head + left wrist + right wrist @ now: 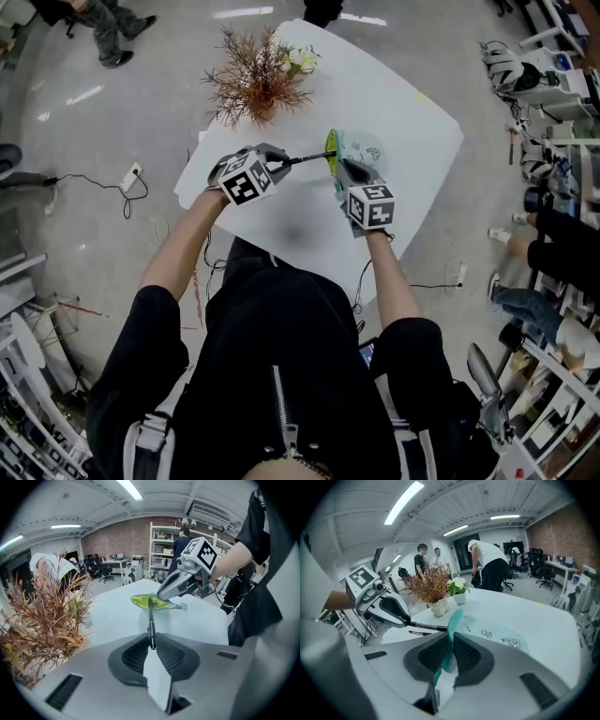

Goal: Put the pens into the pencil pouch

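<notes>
The left gripper (151,644) is clamped on a black pen (150,620). It pinches the pen near the back end, so most of the barrel sticks straight out ahead of the jaws. The tip is right at the yellow-green mouth of the pencil pouch (154,603); can't tell if it's actually past the lip yet. The right gripper (450,644) is closed on the pouch's teal zipper edge and pinches that lip up off the white table (412,122). The rest of the pouch lies flat ahead of it and off to its right.

My take on doing this bit well: the pen is long and held at one end, so any wrist wobble gets magnified at the tip. I'd line the barrel up with the length of the pouch and slide it in low and slow. That way the tip goes under the lifted lip instead of poking the fabric and folding the opening shut. The right side should just hold the lip up; pulling would probably drag the whole pouch. I'd only let go once most of the pen is inside, or it'll likely tip back out.

There's a second pen (419,633) on the table, ahead-left of the right gripper, so at least one more to go.
</notes>
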Demonstrator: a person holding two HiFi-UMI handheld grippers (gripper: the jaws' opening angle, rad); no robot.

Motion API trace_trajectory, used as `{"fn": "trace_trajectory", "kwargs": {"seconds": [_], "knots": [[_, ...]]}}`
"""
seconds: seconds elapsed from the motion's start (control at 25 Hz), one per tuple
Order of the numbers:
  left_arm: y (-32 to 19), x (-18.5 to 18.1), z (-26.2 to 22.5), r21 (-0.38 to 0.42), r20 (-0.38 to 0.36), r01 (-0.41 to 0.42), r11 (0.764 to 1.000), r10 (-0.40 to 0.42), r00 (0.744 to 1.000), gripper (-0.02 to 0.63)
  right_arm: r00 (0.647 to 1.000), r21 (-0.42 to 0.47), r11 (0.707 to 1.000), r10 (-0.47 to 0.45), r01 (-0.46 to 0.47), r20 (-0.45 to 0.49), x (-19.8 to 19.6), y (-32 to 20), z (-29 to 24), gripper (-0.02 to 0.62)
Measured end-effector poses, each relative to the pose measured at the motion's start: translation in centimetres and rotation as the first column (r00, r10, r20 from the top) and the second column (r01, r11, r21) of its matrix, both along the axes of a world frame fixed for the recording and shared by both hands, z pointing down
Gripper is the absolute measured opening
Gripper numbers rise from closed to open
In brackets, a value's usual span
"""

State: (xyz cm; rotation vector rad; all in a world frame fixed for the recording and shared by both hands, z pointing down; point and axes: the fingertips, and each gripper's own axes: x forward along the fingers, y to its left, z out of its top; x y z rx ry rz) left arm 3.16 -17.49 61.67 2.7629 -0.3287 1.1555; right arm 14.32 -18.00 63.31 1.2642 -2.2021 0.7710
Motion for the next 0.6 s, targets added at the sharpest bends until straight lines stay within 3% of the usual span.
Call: {"fn": "trace_trajectory", "kwargs": {"seconds": [0.36,0.6], "knots": [[-0.6,2.3,-0.1,-0.008,-0.007,-0.023,1.0,0.023,1.0,0.071,1.0,-0.001,1.0,-0.004,0.004,0.009,-0.2,0.3,-0.2,0.043],[-1.1,3.9,-0.6,-0.001,-0.057,-0.025,1.0,0.025,0.998,0.071,1.0,0.01,1.0,-0.007,0.007,0.017,-0.3,0.4,-0.4,0.041]]}}
